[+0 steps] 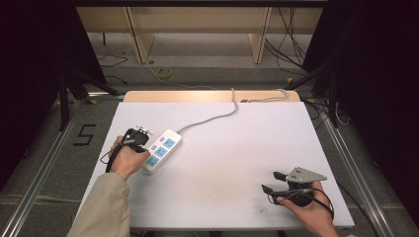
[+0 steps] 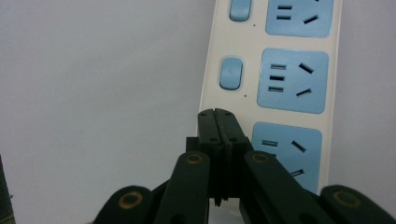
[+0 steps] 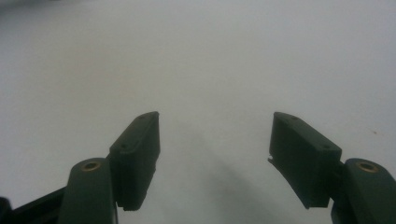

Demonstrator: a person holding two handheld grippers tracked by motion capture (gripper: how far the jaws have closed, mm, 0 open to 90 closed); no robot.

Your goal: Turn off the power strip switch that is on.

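Nearest the lens at the bottom right of the high view, my right gripper (image 1: 271, 181) hovers low over the white table (image 1: 237, 148), jaws spread wide with nothing between them; its own view confirms bare tabletop between the two black pads (image 3: 137, 149). Across at left centre, my left gripper (image 1: 143, 132) has its jaws pressed flat together, holding nothing, their joined tip resting over the near end of the power strip (image 1: 161, 150). From the left gripper view the closed tip (image 2: 217, 122) sits on the strip's white edge beside the lowest blue socket (image 2: 288, 151), just below a small blue switch (image 2: 231, 73). Farther back, the strip's grey cord (image 1: 212, 118) runs toward the top of the frame and off the table's far edge. I judge the step in hand to be pressing a switch: I would keep the jaws together as one blunt finger, centre them on the button, push straight down, and steady the strip if it slides.
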